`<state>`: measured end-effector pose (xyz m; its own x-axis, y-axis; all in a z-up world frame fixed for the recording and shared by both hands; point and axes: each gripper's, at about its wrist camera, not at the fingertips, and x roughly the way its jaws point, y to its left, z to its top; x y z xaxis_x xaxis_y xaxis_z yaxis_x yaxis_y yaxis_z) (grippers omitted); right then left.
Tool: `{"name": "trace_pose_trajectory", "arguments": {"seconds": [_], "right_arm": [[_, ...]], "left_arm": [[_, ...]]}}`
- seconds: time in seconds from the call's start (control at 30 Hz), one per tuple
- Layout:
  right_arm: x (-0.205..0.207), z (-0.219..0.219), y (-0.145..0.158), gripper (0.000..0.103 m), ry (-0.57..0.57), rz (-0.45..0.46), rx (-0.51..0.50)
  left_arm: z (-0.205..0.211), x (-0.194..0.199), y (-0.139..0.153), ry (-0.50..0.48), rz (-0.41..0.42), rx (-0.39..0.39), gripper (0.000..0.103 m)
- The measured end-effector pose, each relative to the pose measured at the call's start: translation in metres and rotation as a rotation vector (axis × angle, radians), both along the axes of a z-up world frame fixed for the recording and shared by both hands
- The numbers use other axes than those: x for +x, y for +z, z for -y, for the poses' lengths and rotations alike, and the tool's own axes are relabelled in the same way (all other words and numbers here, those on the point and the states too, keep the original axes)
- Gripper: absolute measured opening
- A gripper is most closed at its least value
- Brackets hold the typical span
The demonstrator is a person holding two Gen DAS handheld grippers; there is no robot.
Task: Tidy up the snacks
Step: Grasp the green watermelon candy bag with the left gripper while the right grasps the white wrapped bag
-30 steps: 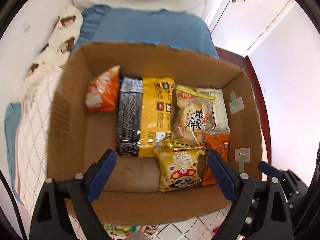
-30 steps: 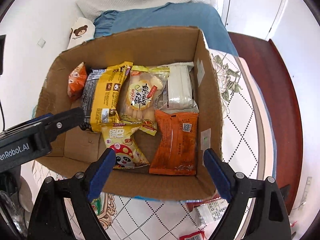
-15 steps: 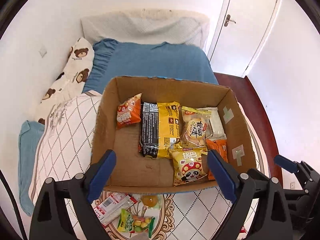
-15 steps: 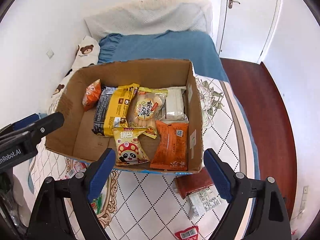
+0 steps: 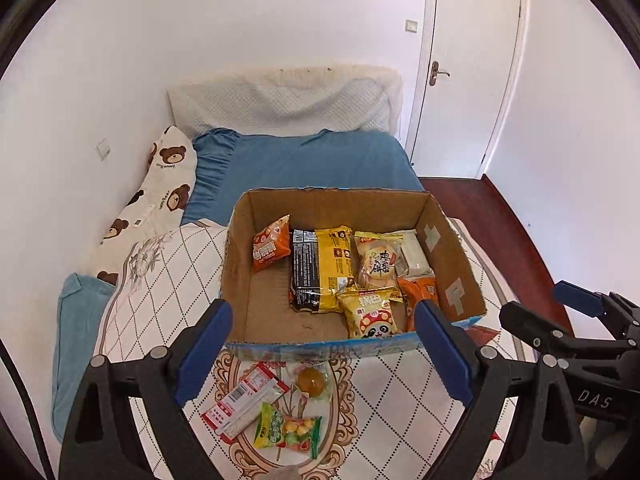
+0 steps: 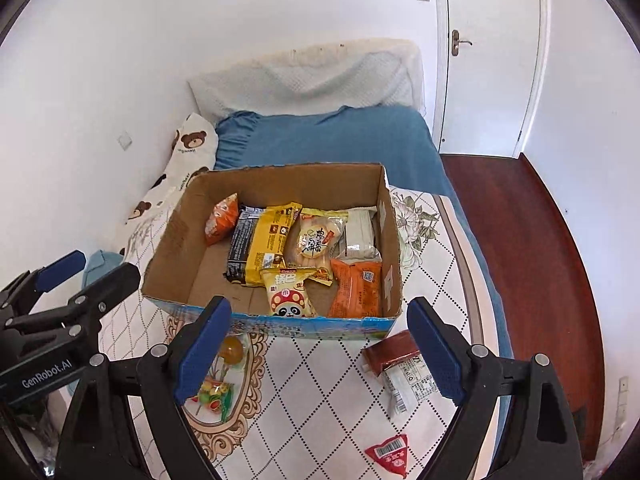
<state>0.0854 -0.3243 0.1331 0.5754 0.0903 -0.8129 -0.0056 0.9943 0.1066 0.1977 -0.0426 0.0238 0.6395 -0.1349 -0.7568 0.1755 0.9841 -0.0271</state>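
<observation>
A cardboard box [image 5: 456, 276] [image 6: 392, 264] sits on a quilted bed cover and holds several snack packs, among them a yellow-black pack [image 5: 322, 268] and a panda pack [image 5: 370, 314] [image 6: 286, 294]. Loose snacks lie in front of it: a red-white packet [image 5: 244, 400], a green candy bag [image 5: 288, 430] [image 6: 214, 394], a round jelly cup [image 5: 311, 381] [image 6: 232, 350], a brown packet [image 6: 394, 354] and a small red packet [image 6: 390, 454]. My left gripper [image 5: 322, 354] and right gripper [image 6: 318, 346] are both open and empty, held above the near loose snacks.
The box stands on a bed with a blue sheet [image 5: 304, 164], a white pillow [image 5: 280, 104] and a bear-print pillow [image 5: 160, 196] by the left wall. A white door [image 5: 472, 64] and dark wooden floor [image 6: 532, 240] lie to the right.
Both grippers have pulled back and up from over the box. The box now looks smaller and the loose snacks in front of it have come into view. Both stay open.
</observation>
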Motion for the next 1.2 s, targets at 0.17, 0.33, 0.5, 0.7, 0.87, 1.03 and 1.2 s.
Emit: {"name": "trace_pose_trajectory", "arguments": {"seconds": [0.17,0.33,0.5,0.7,0.87,1.03,1.2], "right_arm": [[-0.019,0.003,0.011,0.092,-0.015,0.031,0.063],[-0.030,0.021,-0.012,0.092,-0.084,-0.027,0.093],[-0.031,0.056,-0.087,0.092,-0.204,-0.216,0.146],[-0.026,0.093,-0.160,0.092,-0.301,-0.329,0.099],[0.004,0.099,-0.202,0.092,-0.196,-0.384,0.026],[0.019,0.097,-0.225,0.074,-0.140,-0.399,0.030],[0.004,0.073,-0.227,0.056,-0.123,-0.450,0.025]], "left_arm": [[-0.008,-0.015,0.003,0.028,0.007,-0.014,0.093],[-0.026,-0.024,-0.032,0.101,-0.060,0.006,0.093],[-0.044,-0.028,-0.111,0.158,-0.235,0.049,0.093],[-0.054,-0.032,-0.180,0.196,-0.413,0.046,0.093],[-0.061,-0.033,-0.219,0.230,-0.495,0.065,0.093],[-0.062,-0.036,-0.242,0.239,-0.553,0.072,0.093],[-0.076,-0.041,-0.248,0.284,-0.623,-0.001,0.093]]}}
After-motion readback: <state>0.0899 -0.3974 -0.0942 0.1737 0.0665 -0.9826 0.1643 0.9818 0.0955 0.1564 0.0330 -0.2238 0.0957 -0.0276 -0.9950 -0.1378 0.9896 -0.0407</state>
